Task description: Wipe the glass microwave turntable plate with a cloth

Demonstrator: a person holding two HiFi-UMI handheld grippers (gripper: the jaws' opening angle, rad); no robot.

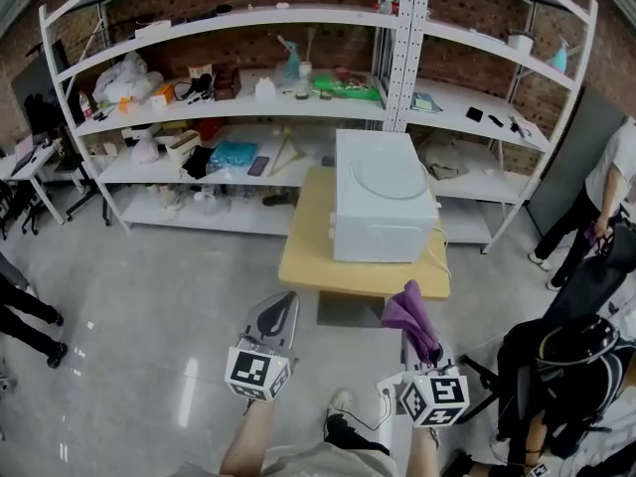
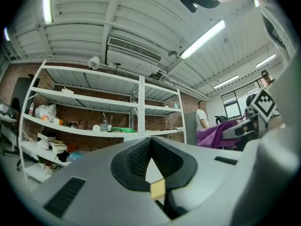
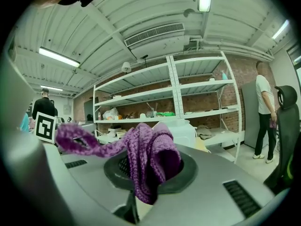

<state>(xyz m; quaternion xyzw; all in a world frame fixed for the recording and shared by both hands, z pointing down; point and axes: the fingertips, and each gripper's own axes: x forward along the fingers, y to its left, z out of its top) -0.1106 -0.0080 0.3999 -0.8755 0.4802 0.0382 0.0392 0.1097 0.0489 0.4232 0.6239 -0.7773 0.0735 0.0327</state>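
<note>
The round glass turntable plate (image 1: 384,181) lies flat on top of a white microwave (image 1: 383,222), which stands on a light wooden table (image 1: 316,258) ahead of me. My right gripper (image 1: 421,346) is shut on a purple knitted cloth (image 1: 411,316), held low in front of the table's near edge. In the right gripper view the cloth (image 3: 151,155) bunches over the jaws and trails off to the left. My left gripper (image 1: 290,299) is held beside it, left of the cloth, with its jaws together and nothing between them (image 2: 150,149). Both are short of the microwave.
White metal shelving (image 1: 298,102) loaded with clutter runs behind the table. A person (image 1: 606,202) stands at the right by a grey panel, with a black chair and bag (image 1: 566,361) nearer me. Someone's legs (image 1: 25,316) show at the left edge.
</note>
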